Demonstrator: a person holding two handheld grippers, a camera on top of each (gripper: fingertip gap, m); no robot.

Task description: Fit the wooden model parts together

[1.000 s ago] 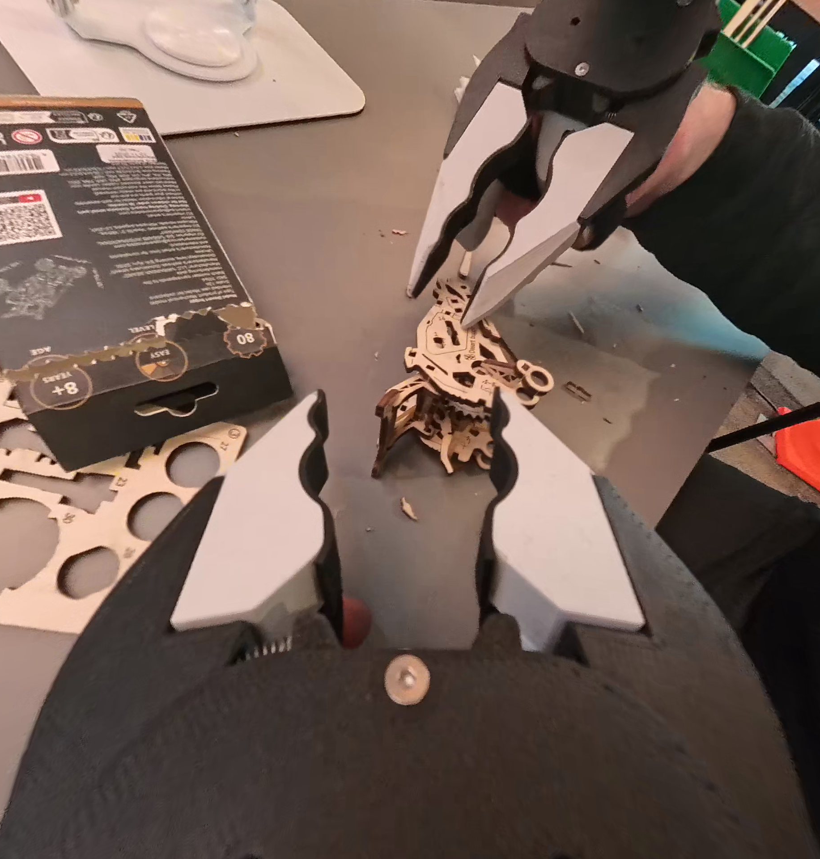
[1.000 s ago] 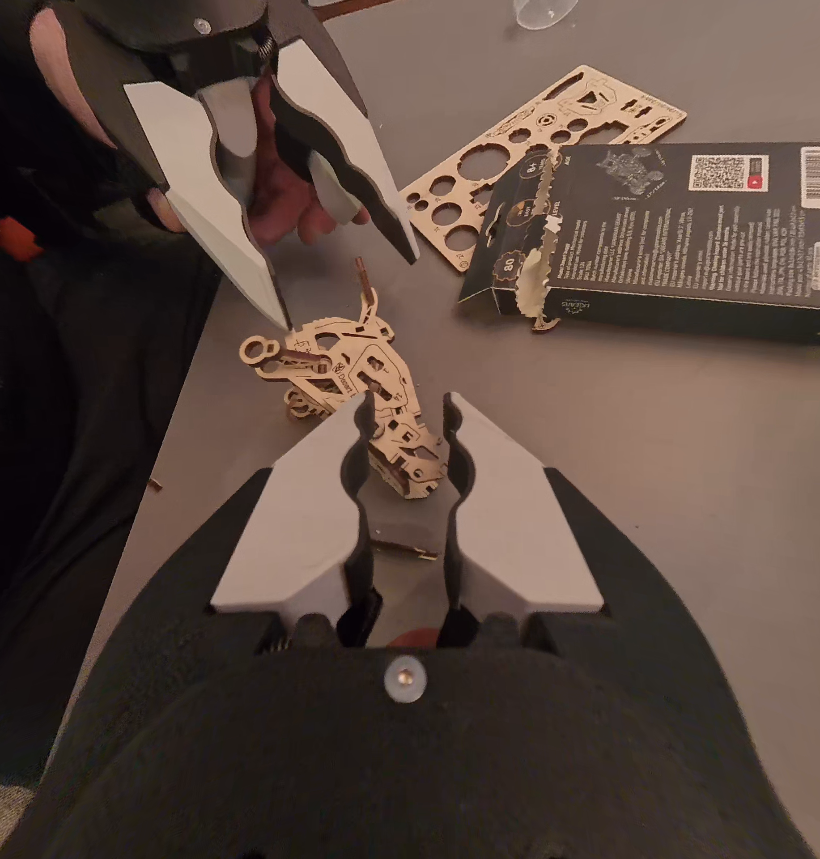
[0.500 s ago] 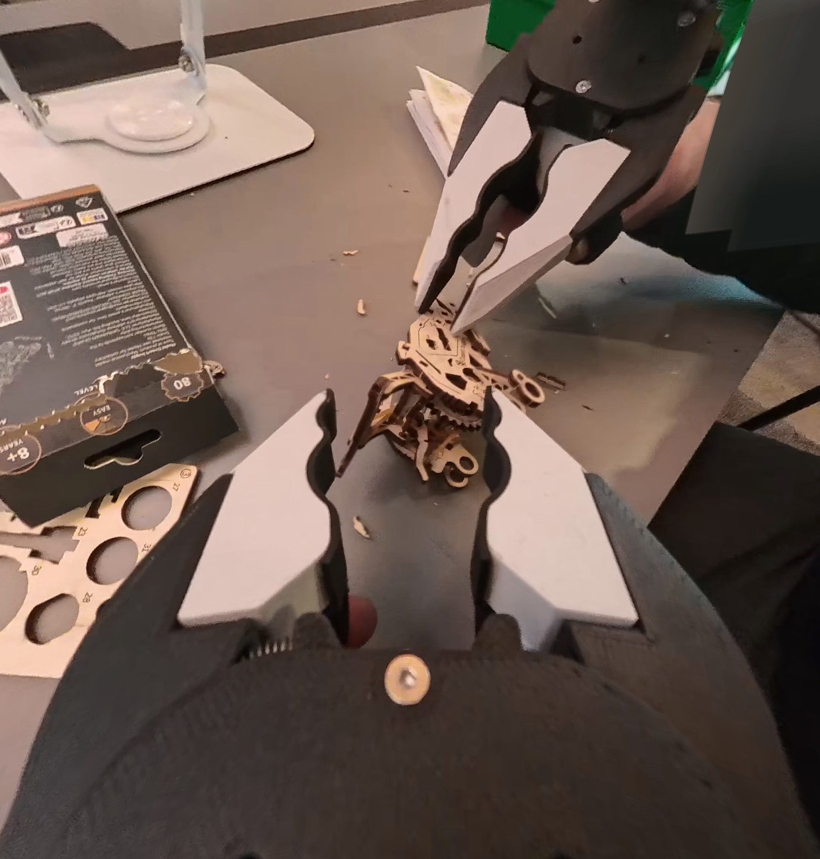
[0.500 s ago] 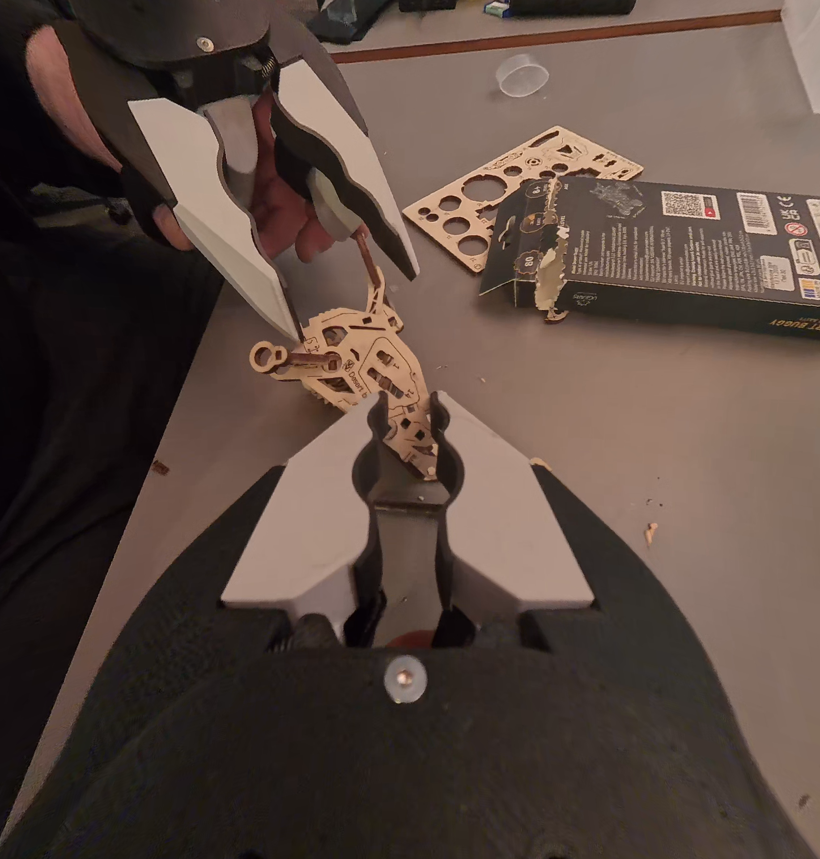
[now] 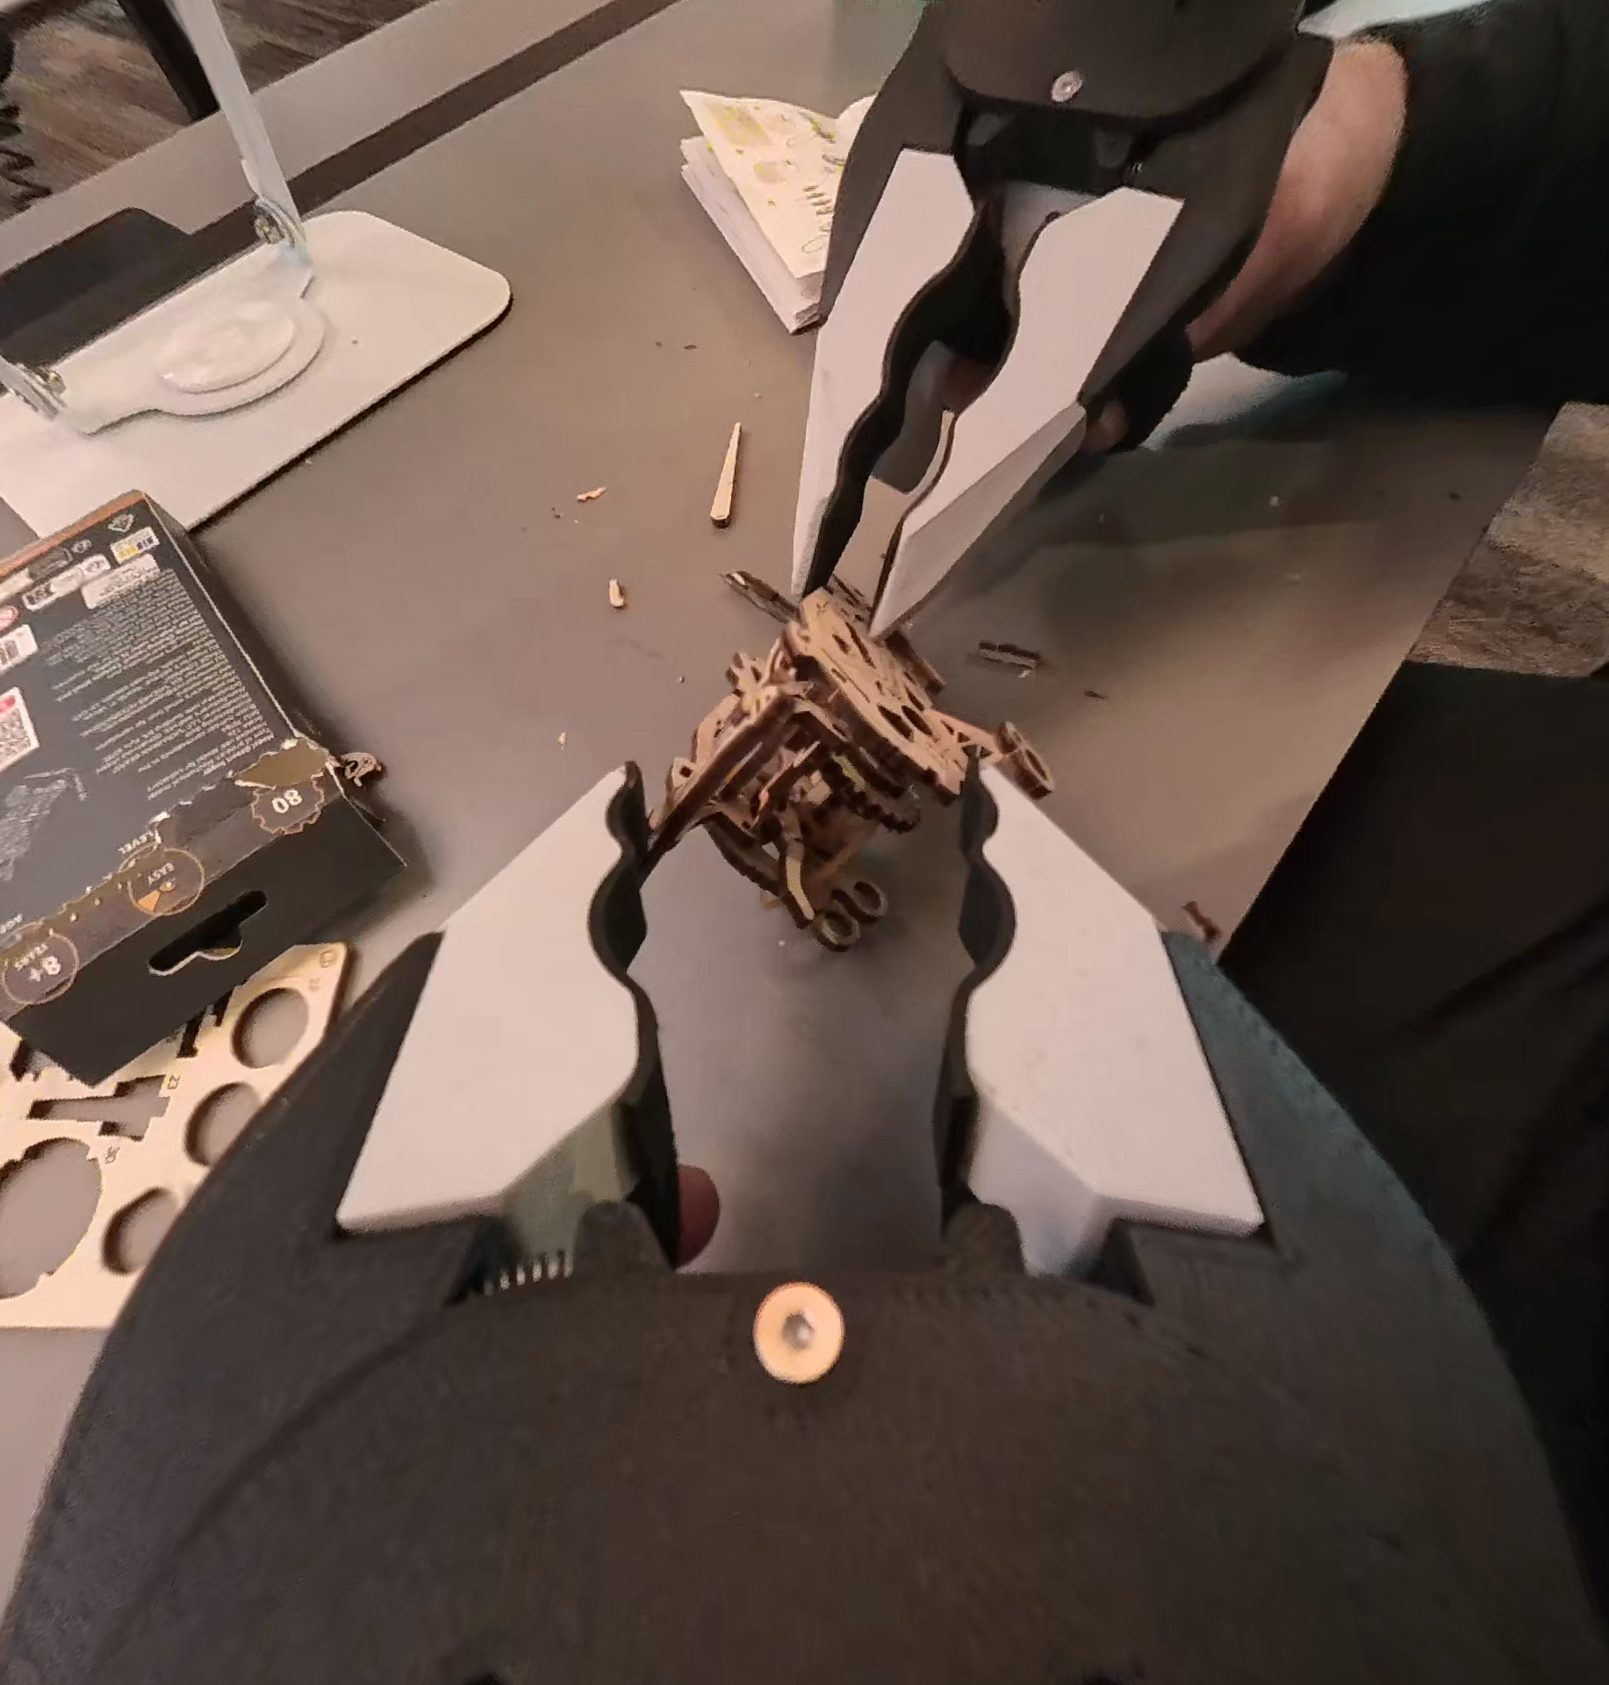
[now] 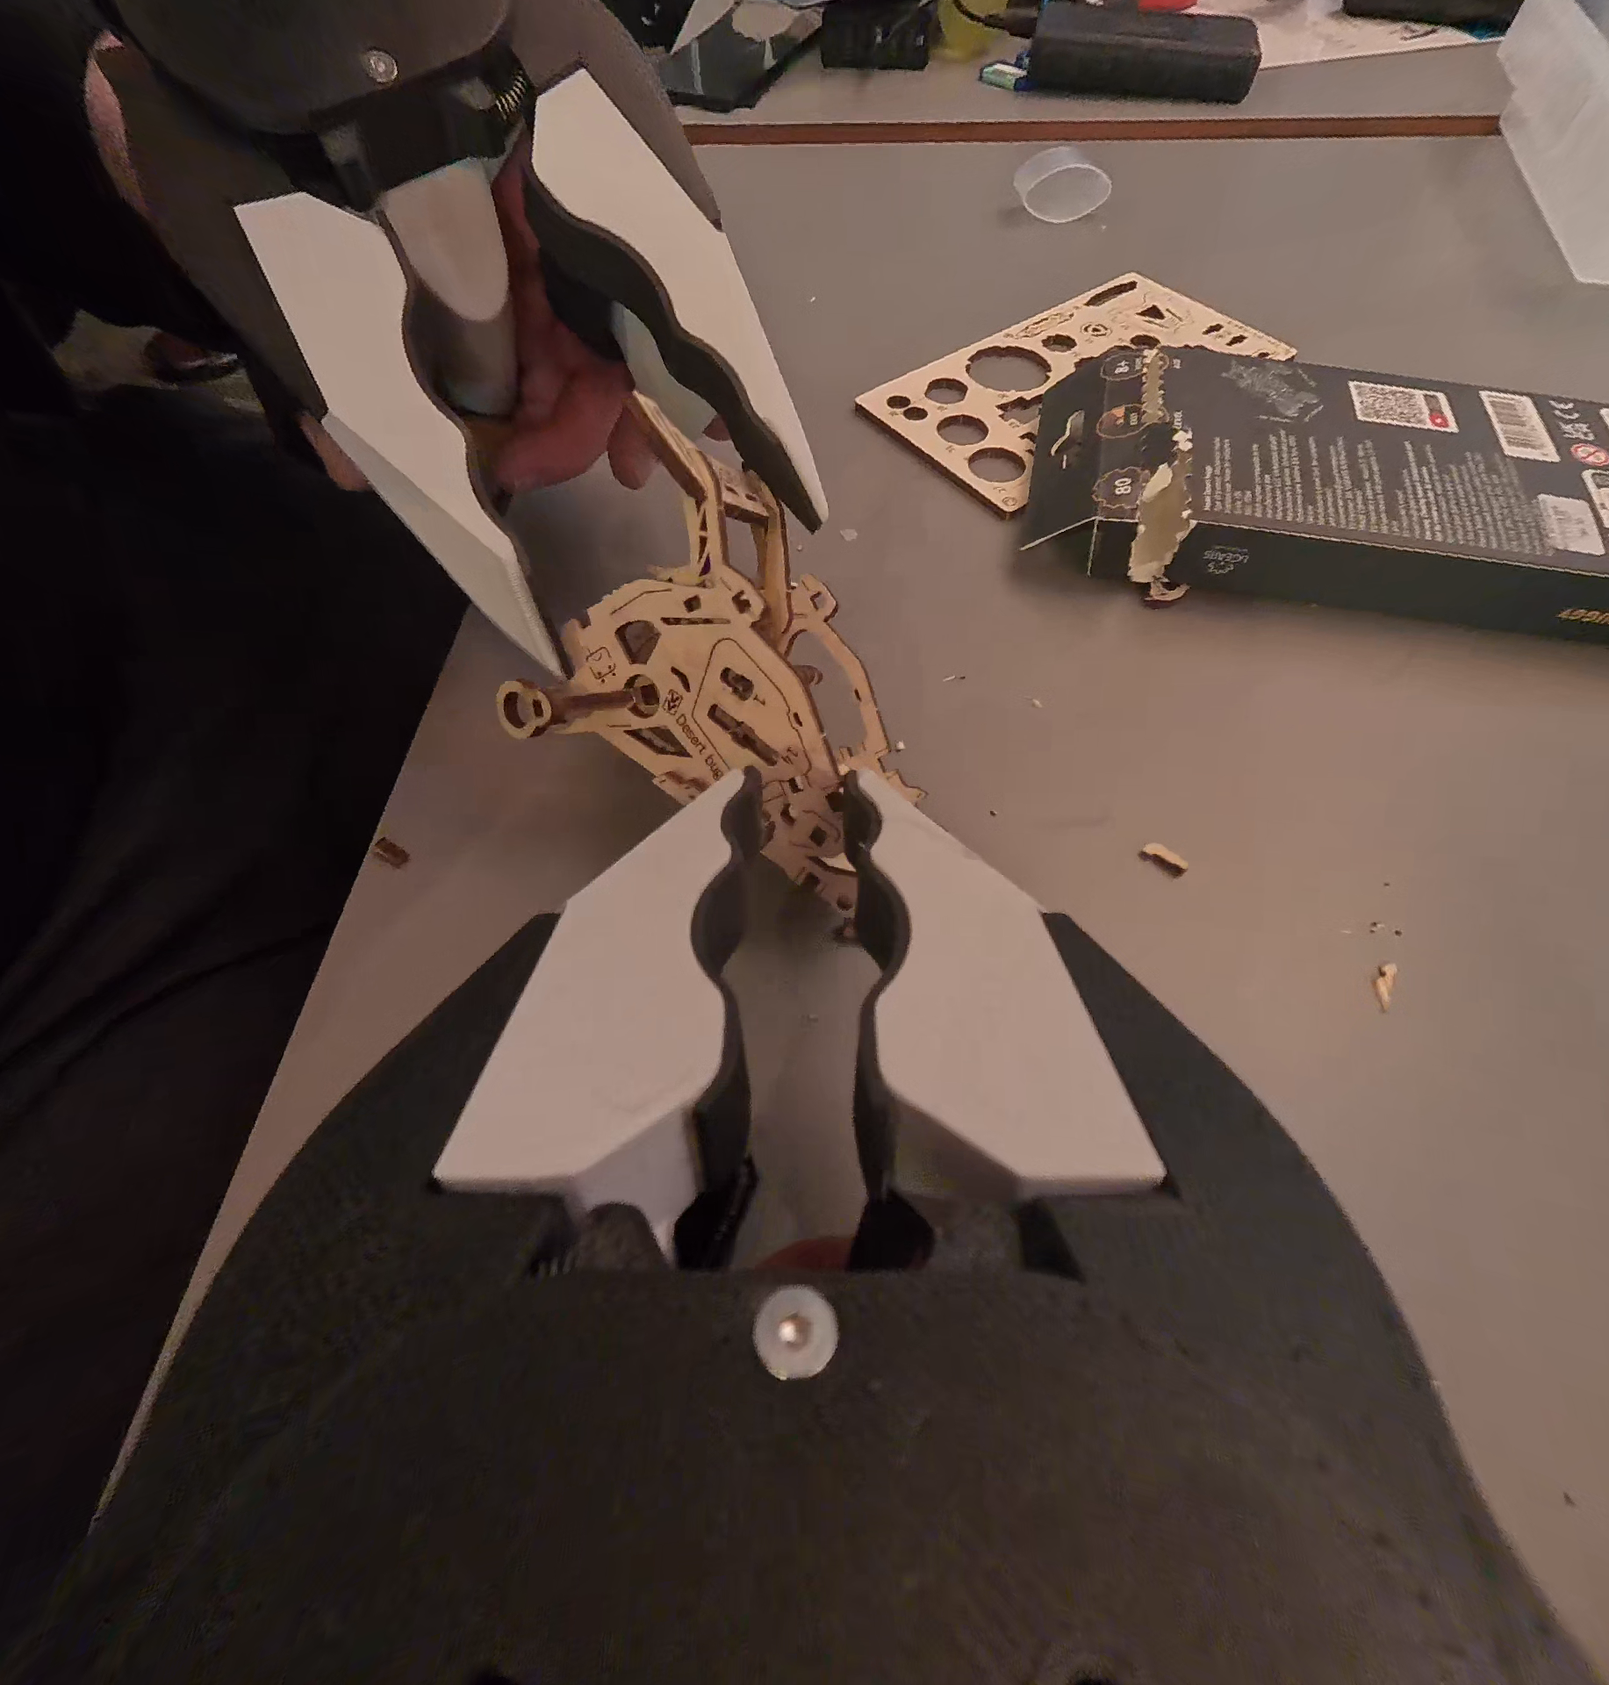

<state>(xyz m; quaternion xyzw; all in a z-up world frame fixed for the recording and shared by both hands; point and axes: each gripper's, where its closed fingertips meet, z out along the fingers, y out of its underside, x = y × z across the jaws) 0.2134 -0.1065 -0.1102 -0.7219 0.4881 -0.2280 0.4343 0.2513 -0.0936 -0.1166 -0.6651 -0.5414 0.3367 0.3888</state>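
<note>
Above the tabletop (image 6: 1238,821), my right gripper (image 6: 800,784) is clamped on the wooden model's (image 6: 718,702) near end. Its long axis tilts toward my left gripper (image 5: 796,793), spread wide, empty, straddling the far end.

L hand-held gripper (image 5: 800,802): jaws spread wide, grey fingers (image 5: 527,994) pointing fwd and down, nothing clamped between them. Seen from the R wrist view it comes in from upper left, tips angled down, w/ the person's bare hand (image 6: 563,429) wrapped on the handle behind it. R hand-held gripper (image 6: 799,791): jaws narrowed to a slim gap, tips pinching a thin edge. From the L wrist view it slants down steeply from top right, dark sleeve (image 5: 1493,182) behind.
</note>
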